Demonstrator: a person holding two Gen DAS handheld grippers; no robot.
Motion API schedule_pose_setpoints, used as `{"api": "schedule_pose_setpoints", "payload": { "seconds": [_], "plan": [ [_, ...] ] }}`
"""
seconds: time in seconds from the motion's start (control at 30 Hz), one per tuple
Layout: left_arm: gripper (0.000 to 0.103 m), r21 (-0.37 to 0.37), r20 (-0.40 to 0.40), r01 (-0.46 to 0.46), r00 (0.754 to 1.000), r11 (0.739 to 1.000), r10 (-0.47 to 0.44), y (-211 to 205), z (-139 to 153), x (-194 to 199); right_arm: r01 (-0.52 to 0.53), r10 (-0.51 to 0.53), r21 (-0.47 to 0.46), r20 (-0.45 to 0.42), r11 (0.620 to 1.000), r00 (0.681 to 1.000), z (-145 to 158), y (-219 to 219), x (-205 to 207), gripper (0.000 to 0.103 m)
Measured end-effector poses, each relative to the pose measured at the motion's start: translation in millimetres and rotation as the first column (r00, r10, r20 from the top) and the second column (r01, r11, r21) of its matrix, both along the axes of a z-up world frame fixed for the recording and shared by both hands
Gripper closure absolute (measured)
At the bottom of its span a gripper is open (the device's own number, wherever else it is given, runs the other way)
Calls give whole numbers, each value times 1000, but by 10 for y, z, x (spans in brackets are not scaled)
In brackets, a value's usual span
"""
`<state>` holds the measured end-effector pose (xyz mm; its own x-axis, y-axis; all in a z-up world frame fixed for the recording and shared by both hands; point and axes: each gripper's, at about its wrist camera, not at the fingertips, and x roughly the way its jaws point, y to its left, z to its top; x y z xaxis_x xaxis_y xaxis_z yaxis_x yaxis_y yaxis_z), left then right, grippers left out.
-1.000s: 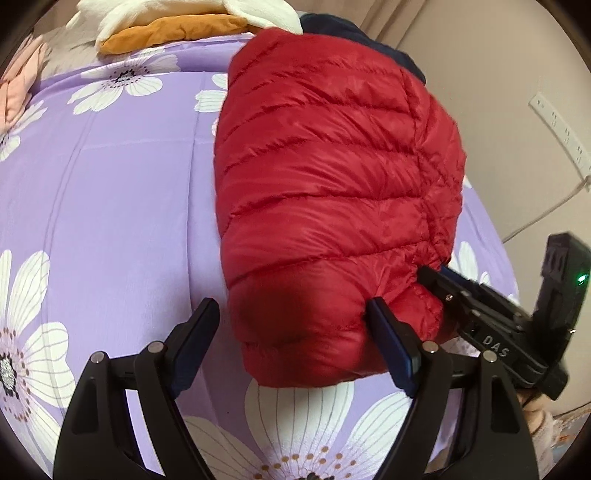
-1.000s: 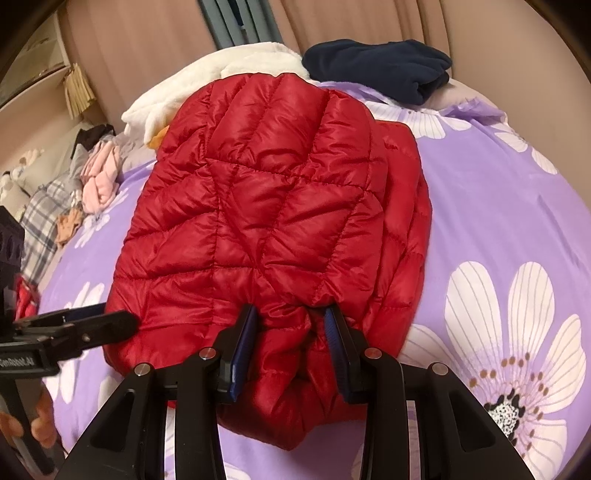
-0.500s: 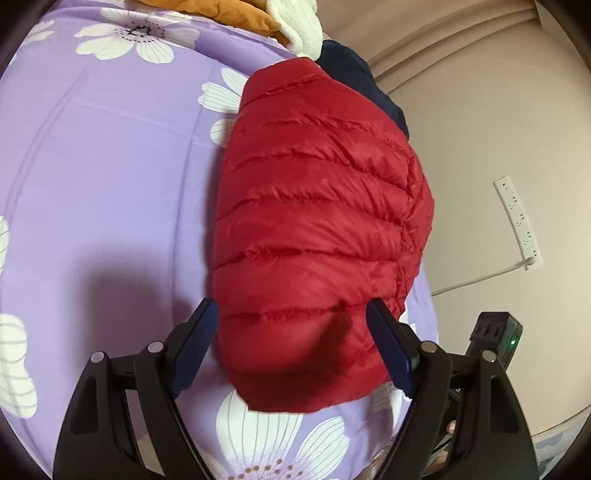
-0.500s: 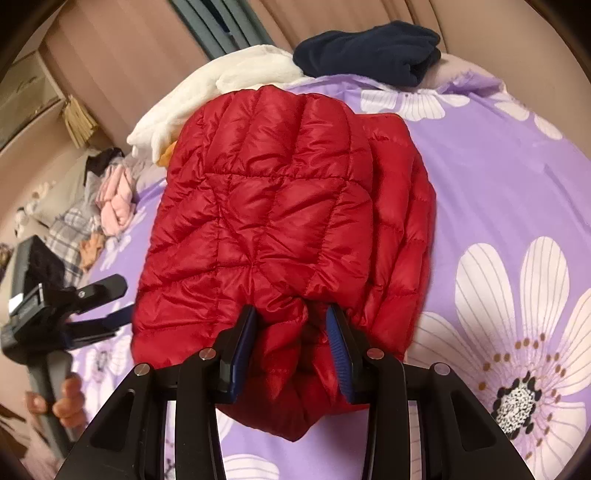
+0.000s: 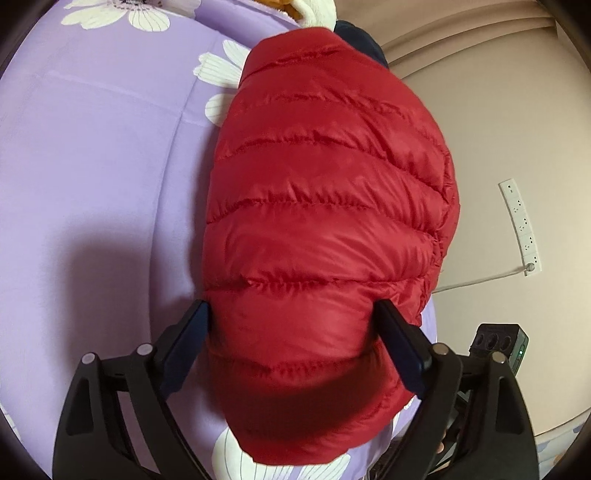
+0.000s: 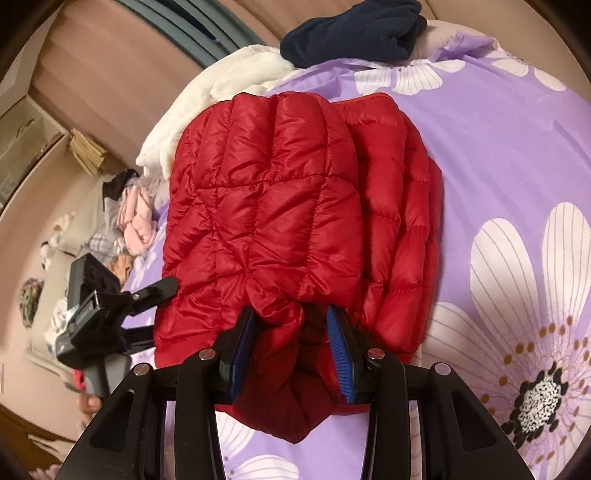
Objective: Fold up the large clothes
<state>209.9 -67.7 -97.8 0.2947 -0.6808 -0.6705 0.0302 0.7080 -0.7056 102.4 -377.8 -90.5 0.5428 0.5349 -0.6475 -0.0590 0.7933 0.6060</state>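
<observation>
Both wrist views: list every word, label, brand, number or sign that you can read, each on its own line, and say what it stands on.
No text can be read in either view.
The left gripper bears a label in the right wrist view, too blurred to read.
The power strip on the wall has small marks, too small to read.
The red puffer jacket shows no label or brand.

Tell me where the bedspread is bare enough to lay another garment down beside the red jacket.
Bare purple bedspread lies wide open along the red puffer jacket in the left wrist view. In the right wrist view the sheet on the jacket's other side is also free. The far end is crowded: white fleece, navy garment, a clothes pile.
</observation>
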Motion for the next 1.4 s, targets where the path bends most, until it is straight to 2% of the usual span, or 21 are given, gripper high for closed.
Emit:
{"api": "schedule_pose_setpoints", "payload": {
  "seconds": [0.03, 0.2, 0.23, 0.37, 0.43, 0.47, 0.53, 0.63, 0.87, 1.1, 1.4],
  "plan": [
    [8, 2, -6, 1, 1000, 1000, -1, -8, -16, 15, 1, -1, 6, -1, 1000, 1000, 2, -1, -4, 65],
    [7, -1, -28, 1, 1000, 1000, -1, -47, -88, 96, 11, -10, 60, -19, 998, 1000, 3, -75, -5, 64],
    [7, 4, -28, 2, 1000, 1000, -2, -57, -86, 104, 17, -16, 70, -18, 997, 1000, 22, -99, -6, 61],
    [7, 23, -21, 7, 1000, 1000, -7, -105, -64, 117, 38, -43, 123, 42, 992, 998, 186, -200, -43, 39],
    [7, 32, -17, 11, 1000, 999, -10, -122, -61, 104, 86, -93, 107, 63, 991, 994, 251, -263, -62, 20],
    [7, 34, -15, 11, 1000, 999, -11, -156, -44, 91, 121, -128, 95, 65, 988, 990, 257, -310, -60, 17],
    [7, 40, -12, 12, 1000, 999, -12, -198, -22, 85, 182, -188, 110, 49, 977, 981, 210, -427, -54, 16],
    [7, 44, -11, 12, 1000, 999, -11, -294, 4, 100, 253, -249, 168, -43, 953, 967, 16, -585, -21, 14],
    [7, 54, -5, 17, 1000, 998, -17, -313, 23, 81, 281, -233, 283, -192, 917, 953, -397, -614, 114, 12],
    [6, 52, -6, 15, 1000, 999, -15, -325, 13, 96, 264, -186, 363, -236, 894, 954, -576, -521, 230, 9],
    [2, 22, -28, 10, 1000, 1000, -10, -415, -83, 155, 215, -129, 379, -238, 900, 963, -625, -404, 395, 9]
  ]
}}
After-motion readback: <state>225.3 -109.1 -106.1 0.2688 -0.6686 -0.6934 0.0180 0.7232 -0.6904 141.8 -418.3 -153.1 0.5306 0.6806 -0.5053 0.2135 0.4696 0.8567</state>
